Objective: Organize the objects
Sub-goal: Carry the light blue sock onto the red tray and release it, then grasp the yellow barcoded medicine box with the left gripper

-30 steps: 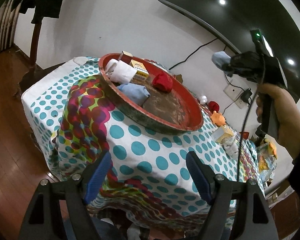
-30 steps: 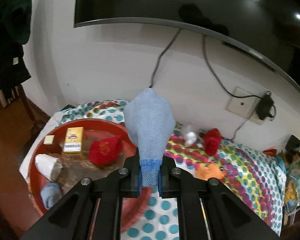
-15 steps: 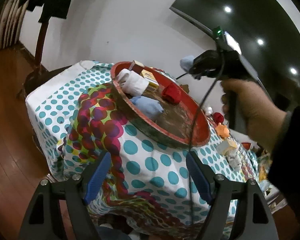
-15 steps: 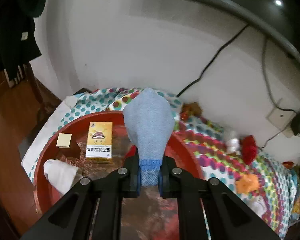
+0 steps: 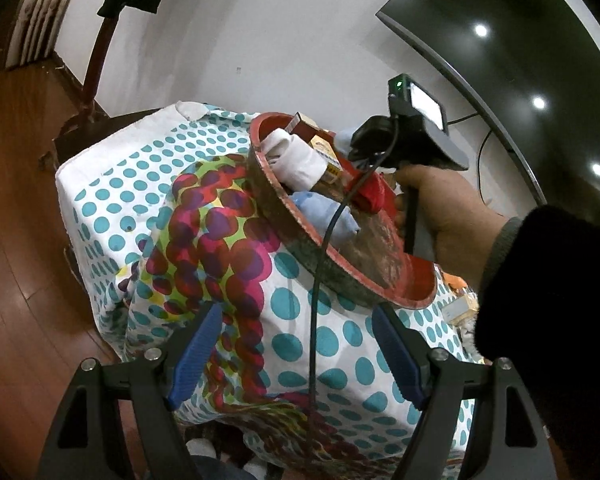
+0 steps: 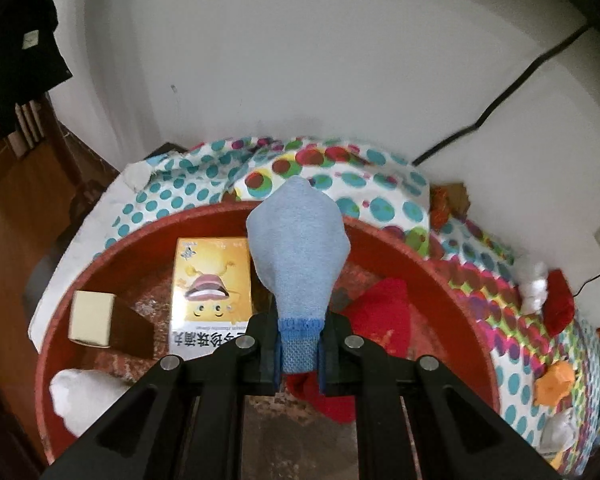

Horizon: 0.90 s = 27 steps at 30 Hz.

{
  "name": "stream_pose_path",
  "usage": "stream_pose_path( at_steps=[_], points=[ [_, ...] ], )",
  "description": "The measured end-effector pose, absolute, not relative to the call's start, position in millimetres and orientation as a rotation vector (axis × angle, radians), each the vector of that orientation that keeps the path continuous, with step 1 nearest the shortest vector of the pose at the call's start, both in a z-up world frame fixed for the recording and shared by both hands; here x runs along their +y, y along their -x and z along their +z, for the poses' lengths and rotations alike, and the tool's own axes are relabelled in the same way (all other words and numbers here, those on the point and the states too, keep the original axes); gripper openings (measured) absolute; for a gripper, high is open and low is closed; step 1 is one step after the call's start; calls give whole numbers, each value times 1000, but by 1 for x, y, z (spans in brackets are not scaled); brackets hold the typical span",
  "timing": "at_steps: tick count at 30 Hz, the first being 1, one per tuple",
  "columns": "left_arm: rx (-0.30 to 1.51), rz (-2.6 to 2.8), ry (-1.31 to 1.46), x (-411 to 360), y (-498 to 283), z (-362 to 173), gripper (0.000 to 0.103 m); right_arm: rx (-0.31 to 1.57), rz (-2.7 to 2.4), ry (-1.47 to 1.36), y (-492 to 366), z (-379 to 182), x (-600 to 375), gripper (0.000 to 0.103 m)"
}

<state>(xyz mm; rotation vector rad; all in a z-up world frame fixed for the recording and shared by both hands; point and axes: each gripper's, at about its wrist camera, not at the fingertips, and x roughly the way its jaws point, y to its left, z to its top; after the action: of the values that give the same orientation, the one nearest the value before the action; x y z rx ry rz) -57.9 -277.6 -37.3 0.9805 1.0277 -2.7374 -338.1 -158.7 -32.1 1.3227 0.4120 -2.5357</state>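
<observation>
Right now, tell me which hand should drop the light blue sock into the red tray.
Right. Its tongs already grip the light blue sock over the red tray; the left tongs are open, short of it.

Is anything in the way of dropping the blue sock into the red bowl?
Nothing blocks it. The right gripper holds the light blue sock over the red basin, which is open on top. Below lie a yellow box and a red sock, so it may land on those.

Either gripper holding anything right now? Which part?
Right gripper pinches the light blue sock by its darker ribbed cuff. Left gripper is open, holding nothing.
</observation>
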Motion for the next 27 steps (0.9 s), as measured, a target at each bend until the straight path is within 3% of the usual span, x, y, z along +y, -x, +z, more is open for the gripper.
stream_pose_path(
  at_steps=[5, 8, 11, 13, 17, 19, 23, 27],
  points=[
    [1014, -2737, -971, -278, 58, -37, 79, 428, -2487, -1393, 341, -56, -160, 12],
    [1004, -2743, -974, -278, 59, -37, 79, 378, -2451, -1394, 339, -55, -157, 19],
    [964, -2756, -968, -275, 60, -34, 79, 386, -2514, -1290, 327, -32, -155, 43],
    [941, -2773, -950, -272, 58, -31, 79, 372, -2534, -1223, 319, -13, -150, 75],
    [795, -2907, -684, -256, 34, 1, 79, 303, -2600, -994, 287, 36, -107, 80],
    [664, -3005, -442, -243, 11, 24, 79, 289, -2659, -923, 273, 46, -73, 87],
    [435, -3139, -52, -207, -34, 51, 83, 279, -2887, -883, 248, 47, 41, 89],
    [271, -3240, -113, -169, -33, 47, 84, 107, -3118, -909, 233, 36, 171, 92]
  ],
)
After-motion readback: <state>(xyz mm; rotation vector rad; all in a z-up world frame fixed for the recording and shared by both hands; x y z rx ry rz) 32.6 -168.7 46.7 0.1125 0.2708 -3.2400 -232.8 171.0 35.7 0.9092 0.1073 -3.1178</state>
